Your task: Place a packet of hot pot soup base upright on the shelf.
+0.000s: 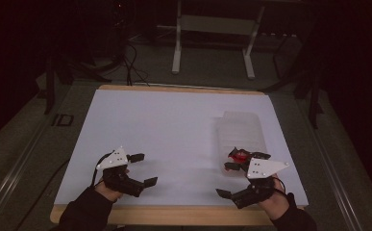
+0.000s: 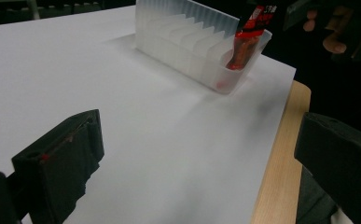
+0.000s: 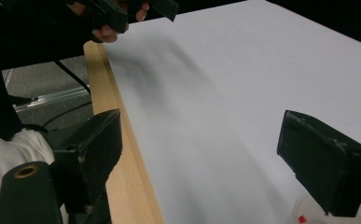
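A clear ribbed plastic box [image 1: 241, 130] lies on the right half of the white table top [image 1: 164, 130]. A red packet [image 1: 240, 155] stands tilted in the box's near end, and in the left gripper view the red packet [image 2: 246, 42] leans on the box [image 2: 187, 42] end wall. My left gripper [image 1: 144, 169] hovers open near the front left, its jaws [image 2: 201, 163] wide apart with nothing between them. My right gripper [image 1: 226, 179] is open just in front of the box, holding nothing [image 3: 211, 154]. A corner of the box [image 3: 304, 212] shows at its lower right.
The wooden table edge [image 1: 174, 214] runs along the front. A white metal frame [image 1: 212, 38] and cables [image 1: 130, 67] stand on the dark floor behind the table. The other hand's left gripper [image 3: 122, 11] appears far off in the right gripper view.
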{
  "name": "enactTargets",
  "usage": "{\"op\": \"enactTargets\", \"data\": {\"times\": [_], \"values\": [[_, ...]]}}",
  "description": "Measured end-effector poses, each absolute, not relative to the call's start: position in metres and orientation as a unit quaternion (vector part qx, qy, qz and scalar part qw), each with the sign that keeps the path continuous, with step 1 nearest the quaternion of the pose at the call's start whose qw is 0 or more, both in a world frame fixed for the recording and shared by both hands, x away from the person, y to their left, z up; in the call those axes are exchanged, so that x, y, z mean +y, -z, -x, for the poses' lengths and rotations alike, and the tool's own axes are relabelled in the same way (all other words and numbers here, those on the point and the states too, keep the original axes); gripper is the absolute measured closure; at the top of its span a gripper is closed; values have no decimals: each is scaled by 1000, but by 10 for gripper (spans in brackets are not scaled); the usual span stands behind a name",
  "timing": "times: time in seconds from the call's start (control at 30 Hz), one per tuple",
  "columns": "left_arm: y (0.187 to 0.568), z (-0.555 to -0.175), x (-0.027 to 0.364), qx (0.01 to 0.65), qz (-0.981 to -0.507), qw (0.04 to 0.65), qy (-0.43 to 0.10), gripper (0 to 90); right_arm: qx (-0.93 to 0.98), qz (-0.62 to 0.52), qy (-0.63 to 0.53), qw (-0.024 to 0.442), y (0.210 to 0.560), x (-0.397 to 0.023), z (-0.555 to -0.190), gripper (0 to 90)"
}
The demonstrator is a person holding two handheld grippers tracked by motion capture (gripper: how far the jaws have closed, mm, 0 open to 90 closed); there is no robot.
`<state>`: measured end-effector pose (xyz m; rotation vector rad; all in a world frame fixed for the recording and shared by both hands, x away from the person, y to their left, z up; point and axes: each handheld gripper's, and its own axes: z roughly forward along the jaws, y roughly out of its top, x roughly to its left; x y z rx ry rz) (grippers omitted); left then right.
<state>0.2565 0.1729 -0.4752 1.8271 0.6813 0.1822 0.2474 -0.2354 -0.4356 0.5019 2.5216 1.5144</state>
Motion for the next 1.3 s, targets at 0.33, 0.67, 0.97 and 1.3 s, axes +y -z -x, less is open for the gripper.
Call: {"op": "enactTargets", "data": {"times": [0.33,0.67,0.97,1.3], "values": [[476,-256,172,287,-776,556,-79,14,839,-179,-508,81,449,-244,-236,140],[478,-255,172,286,-776,557,-78,14,845,-183,-496,73,463,-247,-232,139],[478,-254,169,280,-779,556,-83,14,848,-186,-490,75,470,-251,-228,141],[478,-253,171,282,-776,558,-84,14,848,-188,-492,66,471,-252,-230,141]]}}
